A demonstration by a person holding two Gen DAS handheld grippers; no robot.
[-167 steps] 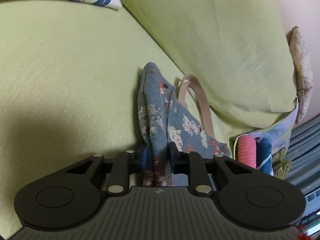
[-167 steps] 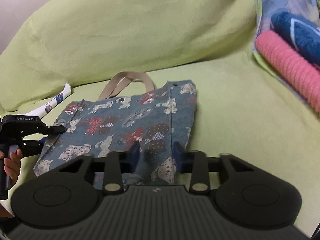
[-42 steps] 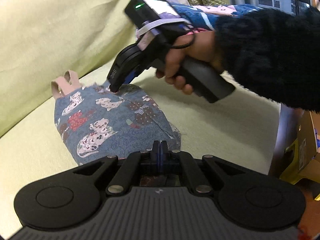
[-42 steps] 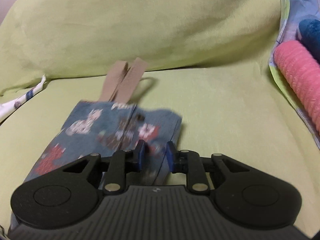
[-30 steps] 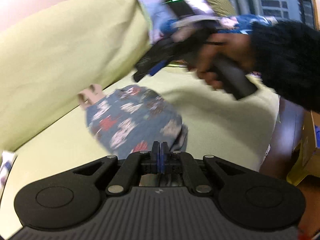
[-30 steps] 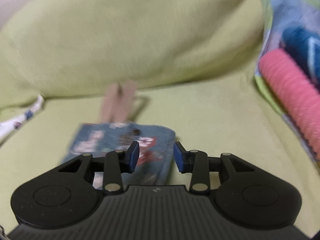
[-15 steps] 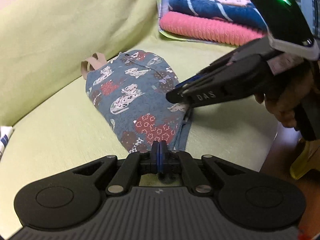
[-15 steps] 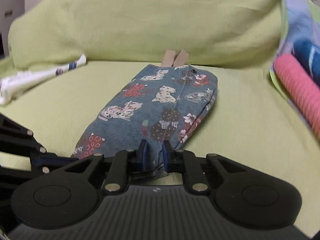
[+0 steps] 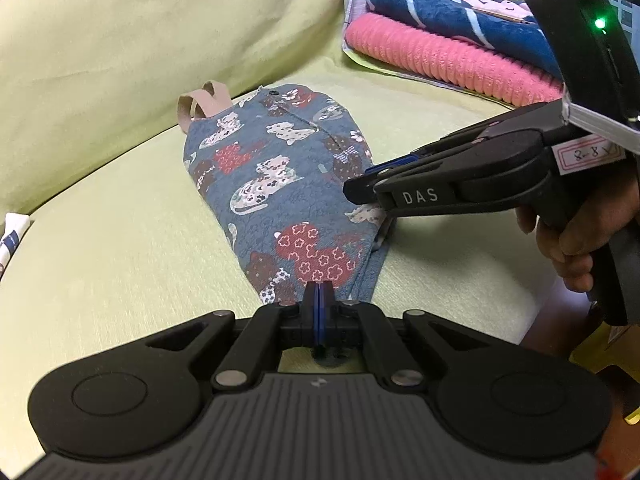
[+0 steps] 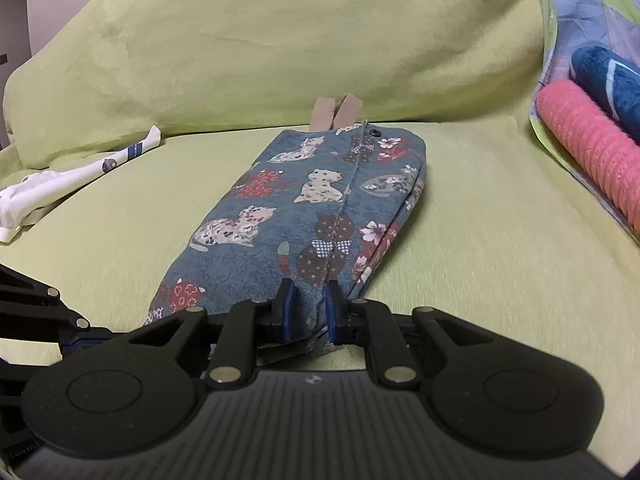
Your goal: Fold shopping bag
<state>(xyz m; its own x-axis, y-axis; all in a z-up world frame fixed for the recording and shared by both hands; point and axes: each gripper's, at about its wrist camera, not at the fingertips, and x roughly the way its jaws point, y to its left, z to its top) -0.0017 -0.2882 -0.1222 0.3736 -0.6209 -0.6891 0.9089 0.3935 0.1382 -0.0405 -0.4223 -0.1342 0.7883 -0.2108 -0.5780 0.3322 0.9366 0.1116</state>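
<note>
Bare seat (image 10: 480,240) flanks the bag (image 10: 304,208); towels (image 10: 588,160) perhaps crowd right.

Left gripper (image 9: 321,298) jaws pressed together — right gripper (image 10: 307,306) jaws seemingly pinching fabric, hand (image 9: 576,236) gripping its handle.

Blue cat-print shopping bag (image 10: 316,200), beige handles (image 10: 336,114), lime-green sofa cover (image 10: 480,240), pink ribbed towel (image 9: 448,60)
</note>
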